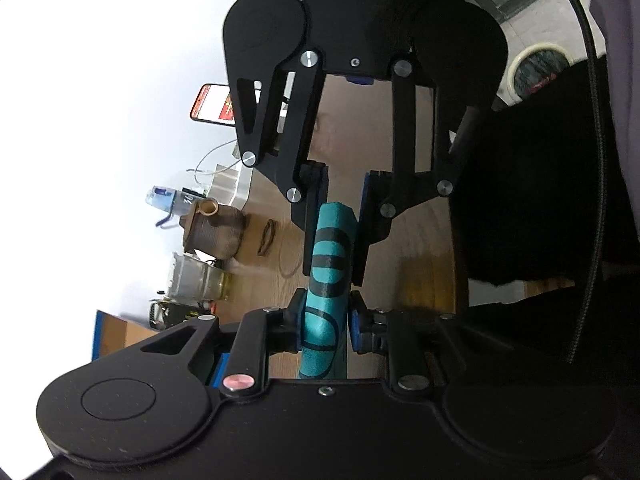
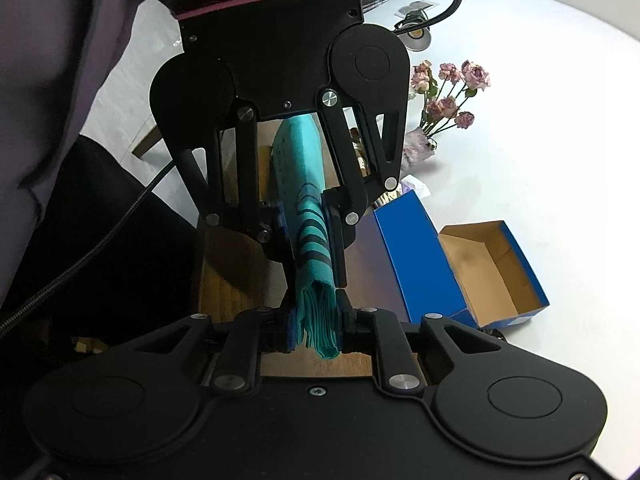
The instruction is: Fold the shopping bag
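A teal shopping bag (image 1: 330, 240) with black lettering is folded into a narrow thick strip and hangs in the air above the wooden table (image 1: 416, 240). Both grippers face each other with the strip between them. In the left wrist view my left gripper (image 1: 327, 306) is shut on the near end, and the right gripper (image 1: 333, 276) comes in from above onto the far part. In the right wrist view my right gripper (image 2: 318, 308) is shut on the layered end of the shopping bag (image 2: 298, 152), while the left gripper (image 2: 318, 280) clamps it just beyond.
A brown ceramic pot (image 1: 214, 232), a water bottle (image 1: 168, 200), a glass jar (image 1: 200, 284) and a lit phone (image 1: 212, 106) stand along the table's far side. An open blue cardboard box (image 2: 480, 264) and a vase of dried roses (image 2: 448, 96) lie beyond. A person's dark clothing (image 2: 100, 220) is close by.
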